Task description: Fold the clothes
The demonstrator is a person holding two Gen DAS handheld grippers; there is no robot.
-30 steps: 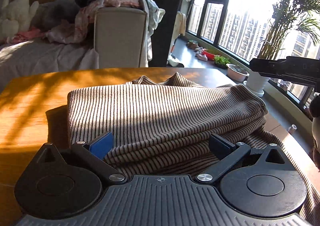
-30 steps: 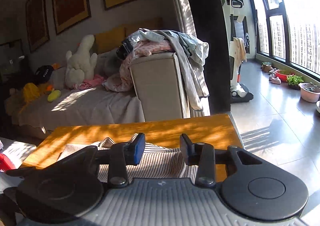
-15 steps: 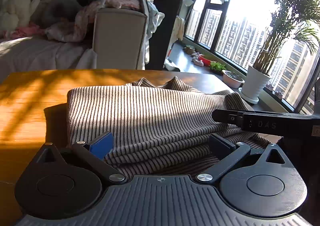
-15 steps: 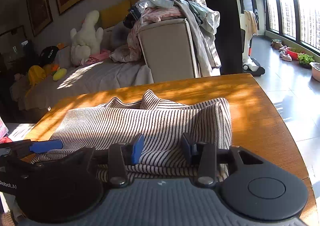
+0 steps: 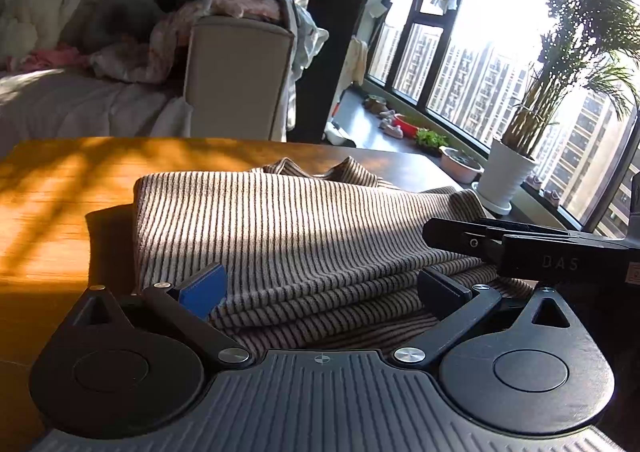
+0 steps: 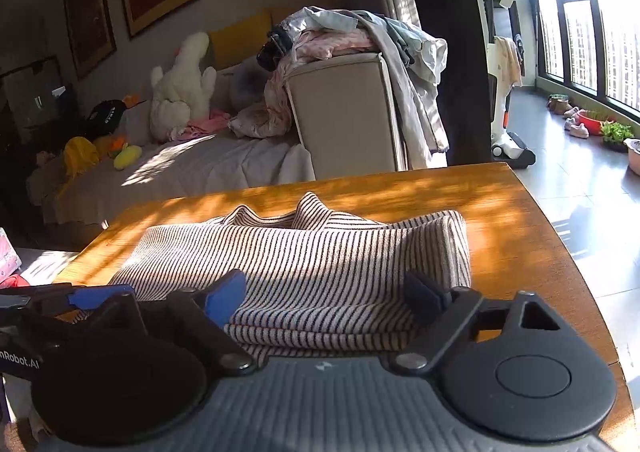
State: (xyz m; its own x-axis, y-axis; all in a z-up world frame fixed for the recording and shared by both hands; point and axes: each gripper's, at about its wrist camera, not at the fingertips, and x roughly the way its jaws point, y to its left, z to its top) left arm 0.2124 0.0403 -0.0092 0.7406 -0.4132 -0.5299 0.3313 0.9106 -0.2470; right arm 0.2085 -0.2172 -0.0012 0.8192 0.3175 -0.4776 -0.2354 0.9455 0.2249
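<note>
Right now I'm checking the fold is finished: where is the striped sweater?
The striped sweater lies folded on the wooden table, directly ahead of both open grippers, left gripper and right gripper at its near edge.

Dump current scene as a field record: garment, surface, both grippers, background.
garment: striped sweater, folded in layers, collar at far side
surface: wooden table, sunlit
left gripper: open, fingers straddling the near folded edge, nothing clamped
right gripper: open, fingers straddling the near folded edge
cross-view: right gripper seen side-on at right of left wrist view
background: sofa piled with clothes, plush toy, potted palm
</note>
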